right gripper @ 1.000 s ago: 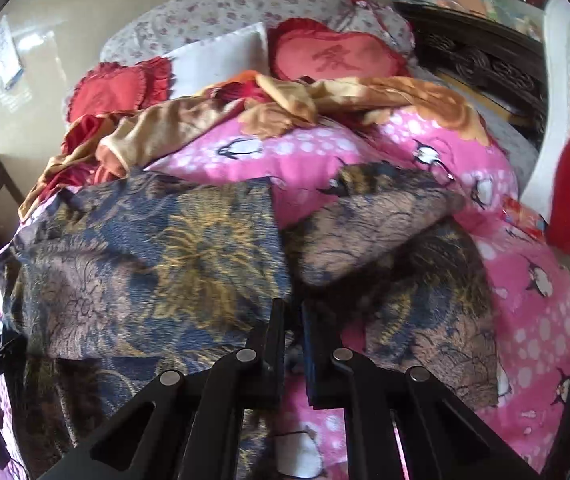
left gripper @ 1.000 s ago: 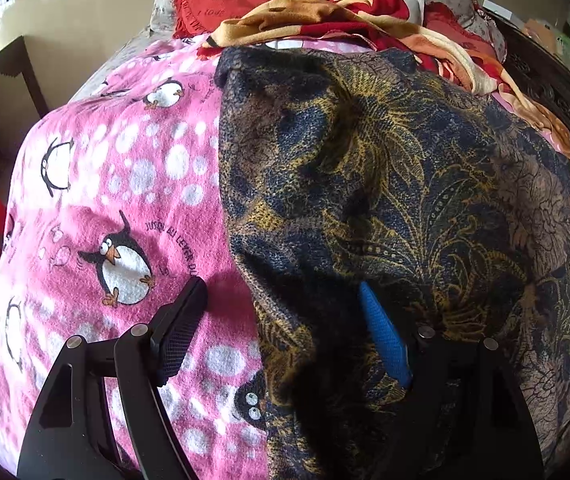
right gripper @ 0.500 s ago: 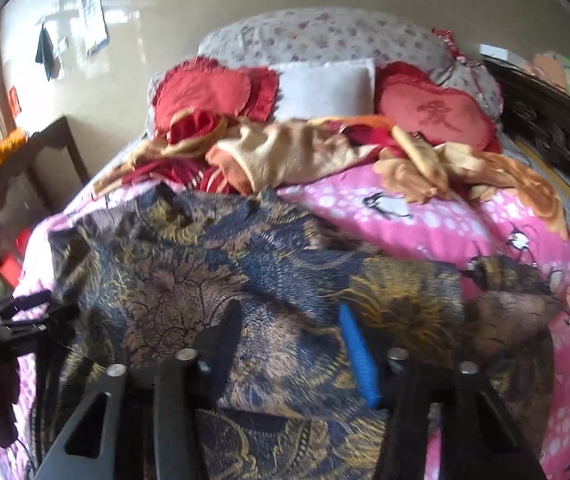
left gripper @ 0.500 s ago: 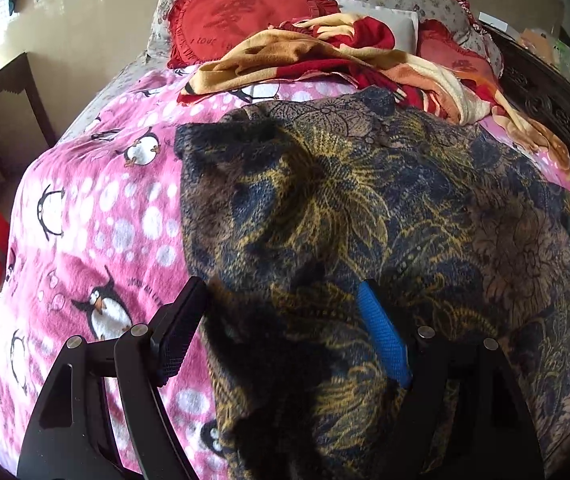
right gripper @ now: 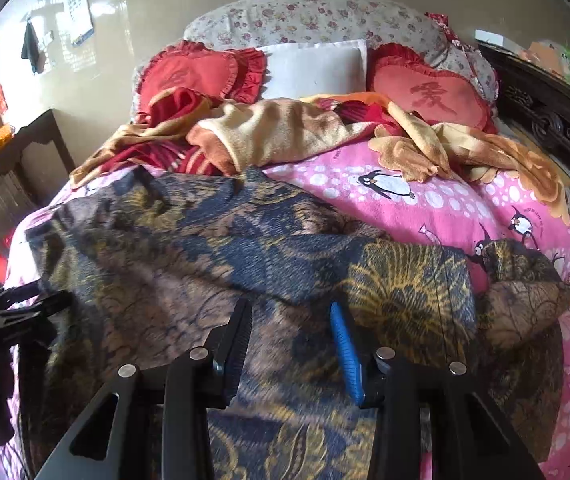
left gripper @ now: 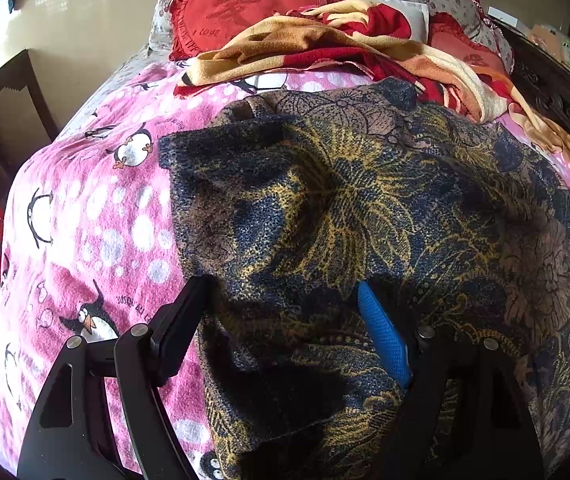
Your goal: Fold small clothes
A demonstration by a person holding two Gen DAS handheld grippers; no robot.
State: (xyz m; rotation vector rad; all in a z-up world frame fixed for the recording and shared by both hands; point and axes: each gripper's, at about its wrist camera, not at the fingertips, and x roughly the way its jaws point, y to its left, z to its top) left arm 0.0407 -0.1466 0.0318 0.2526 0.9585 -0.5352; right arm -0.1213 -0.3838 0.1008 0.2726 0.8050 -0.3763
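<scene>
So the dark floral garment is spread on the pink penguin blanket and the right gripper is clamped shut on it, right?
Not quite. In the right wrist view the right gripper is open, its jaws apart above the dark floral garment. The garment does lie spread on the pink penguin blanket.

We cannot see the near hem of the dark navy-and-gold floral woven garment (left gripper: 345, 208); the picture's bottom edge crops it, and motion blurs its cloth (right gripper: 285, 420) there.

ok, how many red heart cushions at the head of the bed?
2. The left cushion sits left of the white pillow; the right cushion sits right of it. The crumpled blanket may hide more.
</scene>
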